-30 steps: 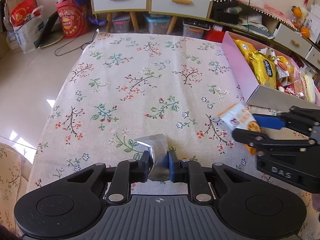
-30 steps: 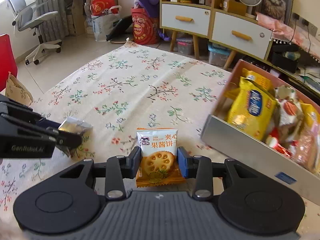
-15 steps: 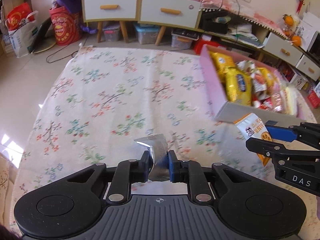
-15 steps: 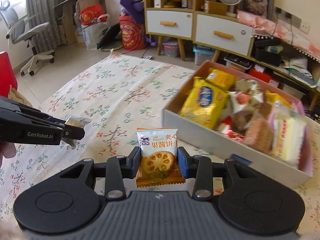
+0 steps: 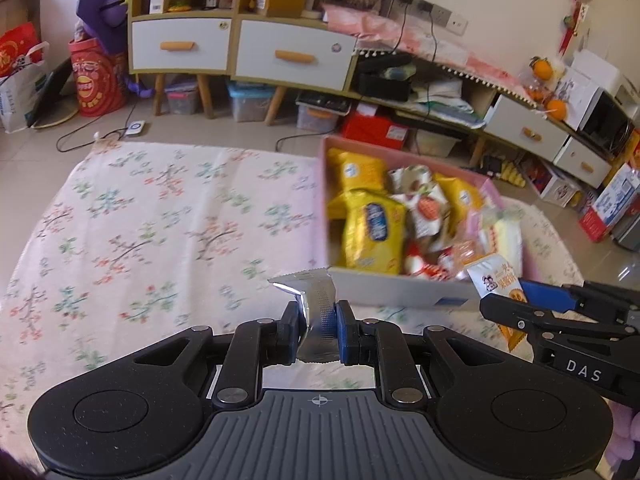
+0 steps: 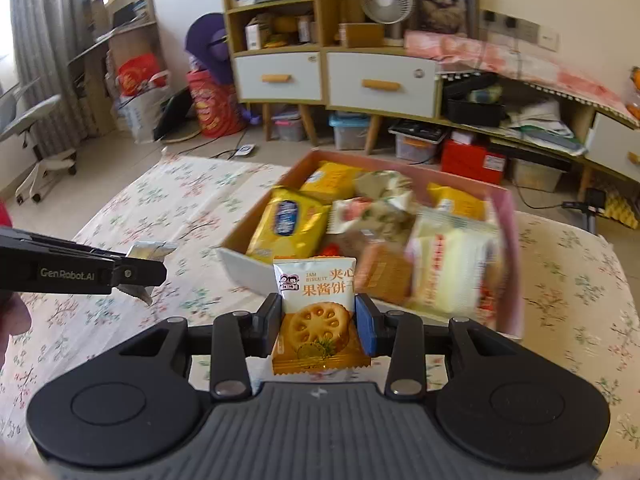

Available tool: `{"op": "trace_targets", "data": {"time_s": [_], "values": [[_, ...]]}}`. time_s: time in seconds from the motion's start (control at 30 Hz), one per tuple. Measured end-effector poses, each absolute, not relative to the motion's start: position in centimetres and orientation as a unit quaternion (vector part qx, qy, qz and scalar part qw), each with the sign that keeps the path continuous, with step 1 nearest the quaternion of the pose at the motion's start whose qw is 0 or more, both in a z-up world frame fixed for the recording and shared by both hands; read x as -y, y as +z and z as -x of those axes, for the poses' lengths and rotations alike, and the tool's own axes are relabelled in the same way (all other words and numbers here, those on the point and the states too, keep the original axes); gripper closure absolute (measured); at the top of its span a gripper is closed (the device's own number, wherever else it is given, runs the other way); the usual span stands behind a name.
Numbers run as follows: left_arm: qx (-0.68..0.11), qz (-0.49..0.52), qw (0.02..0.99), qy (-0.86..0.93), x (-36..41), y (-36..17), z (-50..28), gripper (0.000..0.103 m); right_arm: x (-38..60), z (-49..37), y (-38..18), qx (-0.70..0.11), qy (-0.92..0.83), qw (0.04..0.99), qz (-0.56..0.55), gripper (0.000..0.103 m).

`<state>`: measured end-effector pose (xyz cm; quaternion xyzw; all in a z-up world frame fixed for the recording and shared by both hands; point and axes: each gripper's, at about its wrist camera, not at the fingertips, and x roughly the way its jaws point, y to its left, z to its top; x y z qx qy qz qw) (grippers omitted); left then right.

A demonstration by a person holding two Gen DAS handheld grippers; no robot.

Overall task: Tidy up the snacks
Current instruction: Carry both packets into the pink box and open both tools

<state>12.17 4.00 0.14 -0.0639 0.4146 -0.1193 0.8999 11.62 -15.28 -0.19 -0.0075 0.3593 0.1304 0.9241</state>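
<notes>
My left gripper (image 5: 318,326) is shut on a silver foil snack packet (image 5: 314,312), held above the floral cloth just short of the snack box (image 5: 404,290). My right gripper (image 6: 318,322) is shut on an orange and white jam biscuit packet (image 6: 316,312), held over the near wall of the box (image 6: 244,266). The box is pink inside and holds several yellow, white and red snack packs. In the left wrist view the right gripper (image 5: 516,306) shows at the right with the biscuit packet (image 5: 494,278). In the right wrist view the left gripper (image 6: 148,270) reaches in from the left with the foil packet (image 6: 150,250).
A floral cloth (image 5: 152,232) covers the low surface under both grippers. Behind it stand a drawer cabinet (image 5: 240,52), plastic bins, a red bucket (image 5: 94,78) and cables on the tiled floor. A desk chair (image 6: 32,136) stands at the far left.
Both grippers have risen and travelled toward the snack box with their packets still held. The box now sits much closer and more central in both views.
</notes>
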Motion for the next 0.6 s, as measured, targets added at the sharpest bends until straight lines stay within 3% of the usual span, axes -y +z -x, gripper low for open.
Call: {"op": "trace_targets", "data": {"time_s": [0.6], "values": [[-0.384, 0.105, 0.908, -0.133, 2.7, -1.3, -15.5, 0.087, 21.9, -14.0, -0.3, -0.312, 0.072, 0.941, -0.108, 0.067]]}}
